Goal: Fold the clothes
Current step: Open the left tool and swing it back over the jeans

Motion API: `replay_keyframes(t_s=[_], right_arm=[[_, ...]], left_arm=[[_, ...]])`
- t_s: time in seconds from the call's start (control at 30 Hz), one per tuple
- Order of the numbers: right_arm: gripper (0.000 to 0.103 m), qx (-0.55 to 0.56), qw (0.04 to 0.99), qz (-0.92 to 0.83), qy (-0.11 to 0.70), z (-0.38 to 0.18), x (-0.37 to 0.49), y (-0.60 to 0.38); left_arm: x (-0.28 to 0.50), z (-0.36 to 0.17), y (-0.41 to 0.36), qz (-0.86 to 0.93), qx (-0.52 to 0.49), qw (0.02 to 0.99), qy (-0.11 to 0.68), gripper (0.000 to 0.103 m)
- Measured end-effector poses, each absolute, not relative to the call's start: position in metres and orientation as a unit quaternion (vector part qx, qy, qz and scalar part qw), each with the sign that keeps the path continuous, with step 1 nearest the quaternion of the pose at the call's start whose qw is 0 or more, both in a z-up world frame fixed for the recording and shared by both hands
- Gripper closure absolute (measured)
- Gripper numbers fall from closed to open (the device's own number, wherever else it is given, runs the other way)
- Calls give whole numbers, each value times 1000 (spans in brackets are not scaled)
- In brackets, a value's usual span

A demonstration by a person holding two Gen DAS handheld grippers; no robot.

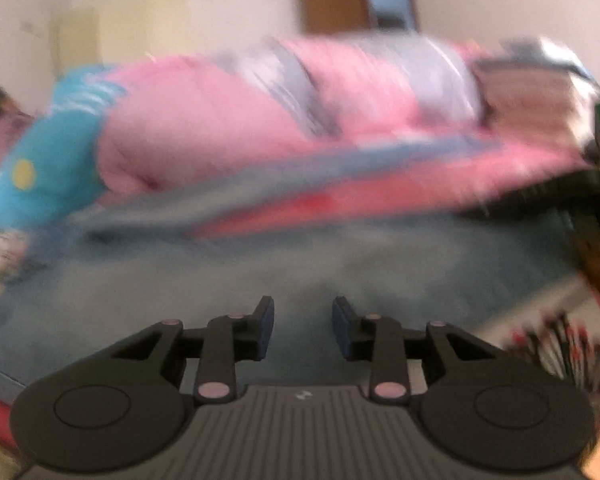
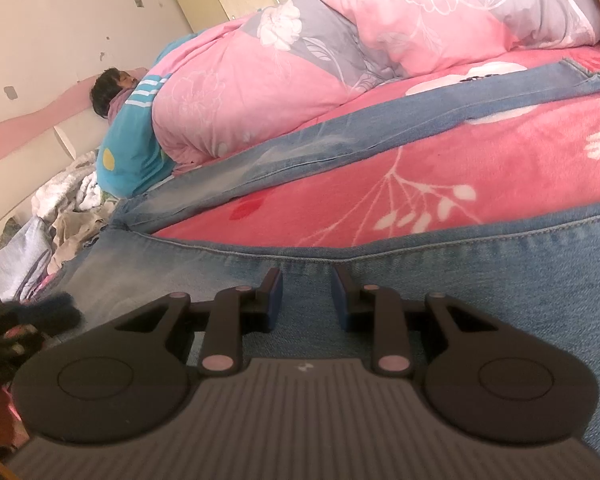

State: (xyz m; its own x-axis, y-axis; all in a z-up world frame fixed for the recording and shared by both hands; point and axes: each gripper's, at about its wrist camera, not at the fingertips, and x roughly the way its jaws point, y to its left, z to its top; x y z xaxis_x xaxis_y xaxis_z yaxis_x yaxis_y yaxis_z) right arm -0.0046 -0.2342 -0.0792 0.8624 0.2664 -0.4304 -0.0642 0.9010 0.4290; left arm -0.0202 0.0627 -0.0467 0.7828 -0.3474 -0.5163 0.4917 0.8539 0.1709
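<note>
left gripper [image 1: 303, 330] fingers apart, empty | right gripper [image 2: 307, 300] same | jeans [image 2: 480, 280] on red floral blanket [image 2: 500, 168]

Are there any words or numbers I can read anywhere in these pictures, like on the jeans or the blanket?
No readable words or numbers.
Jeans: only stitching, no label showing.
Red blanket: white flower shapes, no writing.
Pink quilt: flower outlines, no writing.
Right gripper: a tiny white mark on its body, too small to read.
Left wrist view: too blurred to read anything.
</note>
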Motion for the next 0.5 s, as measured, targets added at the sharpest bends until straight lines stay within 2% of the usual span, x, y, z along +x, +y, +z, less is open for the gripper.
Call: replay_keyframes(t_s=[0.13,0.27,0.33,0.43,0.5], right_arm=[[77,203,943,86,249,-79,-4,-233],[77,194,943,75,258,-72,-5,-229],[71,181,946,67,262,-61,-8,-223],[70,172,949,98,246,-43,-16,-208],[70,126,952,122,250,-34,-16,-187]], left_arm=[[-41,-53,61,-224,201,930,209,70],[-33,-47,78,-230,143,933,236,62],[-29,-43,87,-235,107,934,248,62],[-25,-39,95,-230,91,936,249,61],[-26,-36,97,-229,86,939,243,61]])
